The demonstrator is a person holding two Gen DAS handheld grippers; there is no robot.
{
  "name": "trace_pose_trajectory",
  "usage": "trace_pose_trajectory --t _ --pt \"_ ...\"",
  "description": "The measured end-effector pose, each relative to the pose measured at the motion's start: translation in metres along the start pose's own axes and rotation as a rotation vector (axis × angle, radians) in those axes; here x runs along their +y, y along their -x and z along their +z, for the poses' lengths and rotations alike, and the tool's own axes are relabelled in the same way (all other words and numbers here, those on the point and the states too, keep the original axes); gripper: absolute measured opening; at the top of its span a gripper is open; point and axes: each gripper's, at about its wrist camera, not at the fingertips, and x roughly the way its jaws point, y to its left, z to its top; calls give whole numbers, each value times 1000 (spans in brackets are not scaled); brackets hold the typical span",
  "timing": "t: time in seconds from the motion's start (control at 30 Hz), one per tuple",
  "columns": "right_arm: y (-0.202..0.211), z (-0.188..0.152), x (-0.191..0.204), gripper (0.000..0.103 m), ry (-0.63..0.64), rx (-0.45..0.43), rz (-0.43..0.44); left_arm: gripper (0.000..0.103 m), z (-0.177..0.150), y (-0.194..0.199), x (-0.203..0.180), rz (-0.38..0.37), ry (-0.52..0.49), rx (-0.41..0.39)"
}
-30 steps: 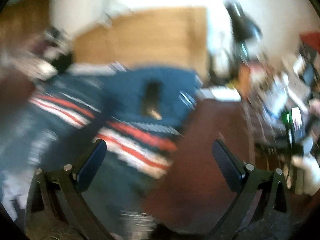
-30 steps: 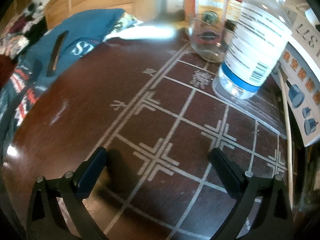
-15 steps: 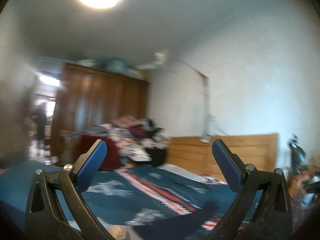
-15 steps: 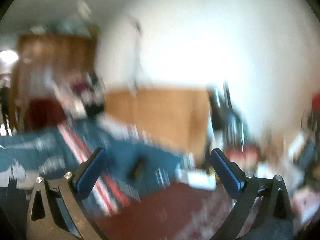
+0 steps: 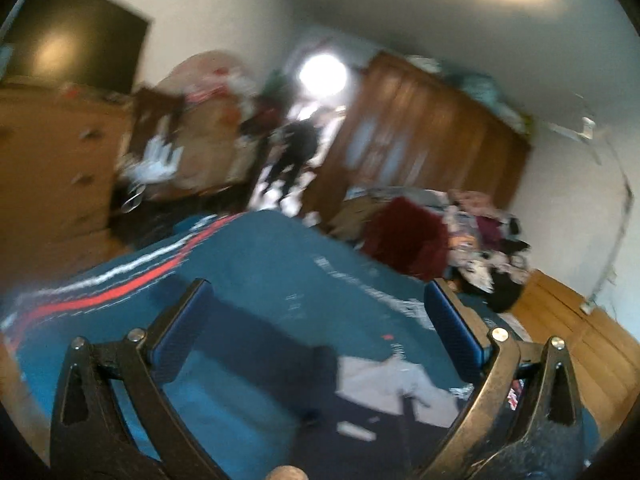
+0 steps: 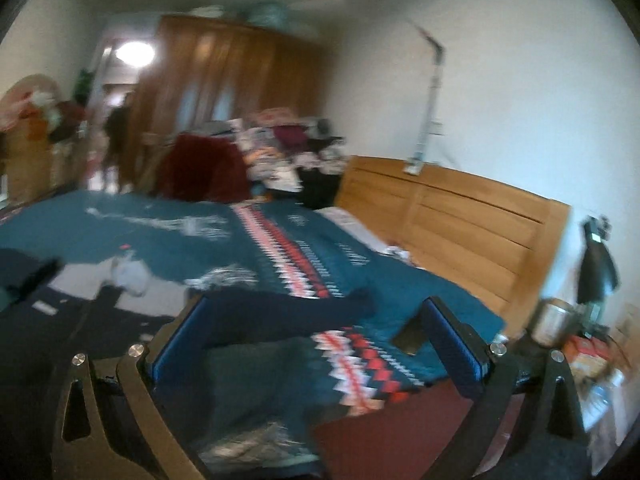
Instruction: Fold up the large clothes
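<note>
I hold both tongs, left (image 5: 316, 332) and right (image 6: 316, 340), spread apart and empty above the bed (image 6: 400, 280); a dark garment (image 6: 260, 316), blurred, probably a jacket, lies on it

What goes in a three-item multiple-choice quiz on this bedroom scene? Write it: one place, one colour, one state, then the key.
1. Where does the dark navy garment lie?
A. Over a wardrobe door
B. On the teal bedspread
C. On the floor

2. What colours make the zigzag band across the bedspread?
A. Yellow and green
B. Purple and black
C. Red and white

3. How do the jaws of the left gripper and the right gripper stand?
A. Both open, empty
B. Both shut on cloth
C. Left shut, right open

Key: B, the garment is spread flat on the bedspread with a sleeve stretched out; C, the band shows red and white teeth on teal; A, each wrist view shows a wide gap between the jaws with nothing held.
</note>
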Motion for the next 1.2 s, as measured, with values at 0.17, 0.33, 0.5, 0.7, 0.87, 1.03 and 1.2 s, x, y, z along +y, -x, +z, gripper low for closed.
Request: trace_pose_trajectory --t 0.17,0.33,0.5,0.7,0.87,1.03,1.2 --pt "-8 17 55 103 48 -24 108 103 18 13 27 55 40 -49" --pt "1 51 65 103 9 -91 167 103 50 32 44 35 14 -117" --pt "13 67 68 103 -36 -133 182 103 60 34 51 45 -50 -153" --pt "9 53 75 103 -4 -87 185 103 53 15 63 58 -77 -81" --pt "-4 36 73 103 -53 -10 205 103 45 5 75 82 -67 -15" --pt "-9 30 75 103 -55 17 207 103 34 -6 91 107 -46 49" --pt "-15 28 87 103 -32 39 220 103 14 -28 107 123 -24 150"
